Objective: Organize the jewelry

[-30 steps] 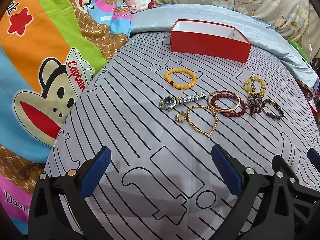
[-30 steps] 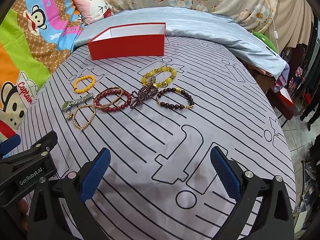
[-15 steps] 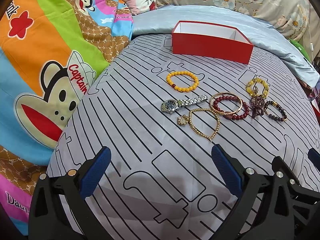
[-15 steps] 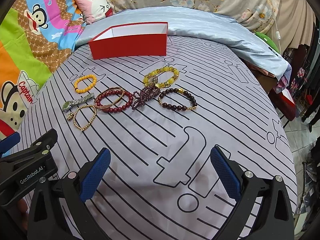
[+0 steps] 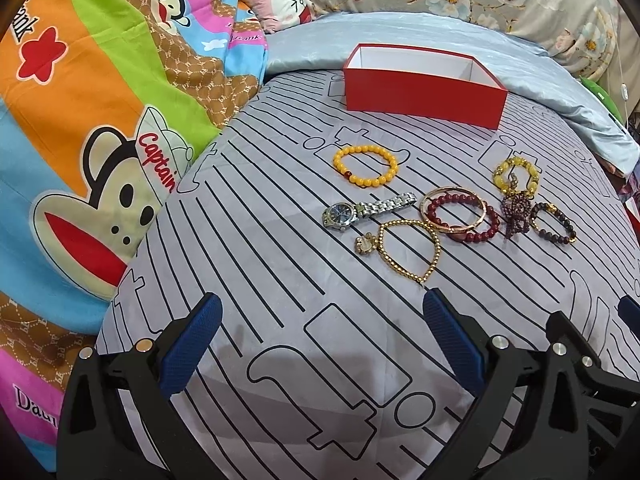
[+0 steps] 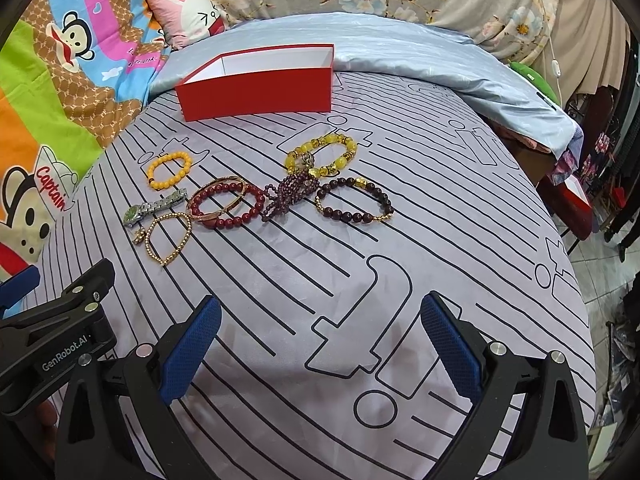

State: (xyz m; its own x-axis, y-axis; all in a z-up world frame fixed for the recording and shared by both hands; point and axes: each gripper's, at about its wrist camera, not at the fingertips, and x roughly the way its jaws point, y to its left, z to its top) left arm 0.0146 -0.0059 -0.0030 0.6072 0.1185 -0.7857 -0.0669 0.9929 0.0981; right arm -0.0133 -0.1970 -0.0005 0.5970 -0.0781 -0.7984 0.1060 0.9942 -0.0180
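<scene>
Several pieces of jewelry lie on the grey striped sheet (image 5: 248,240): an orange bead bracelet (image 5: 365,166), a silver watch (image 5: 362,210), a gold bead chain (image 5: 408,250), a dark red bead bracelet with a gold bangle (image 5: 460,216), a purple bead bunch (image 6: 286,196), a yellow bracelet (image 6: 320,156) and a dark bracelet (image 6: 354,202). An open red box (image 5: 422,86) stands behind them, also in the right wrist view (image 6: 256,84). My left gripper (image 5: 320,316) and right gripper (image 6: 318,314) are open, empty, near the front, short of the jewelry.
A cartoon monkey blanket (image 5: 80,140) lies at the left. A pale blue quilt (image 6: 400,48) and a pink pillow (image 6: 188,16) lie behind the box. The bed's right edge drops to the floor (image 6: 592,264). The left gripper's body shows in the right wrist view (image 6: 52,332).
Both grippers have drawn back slightly and tilted, so the jewelry and box sit a little lower in view. Nothing on the bed has moved. Both jaws stay open.
</scene>
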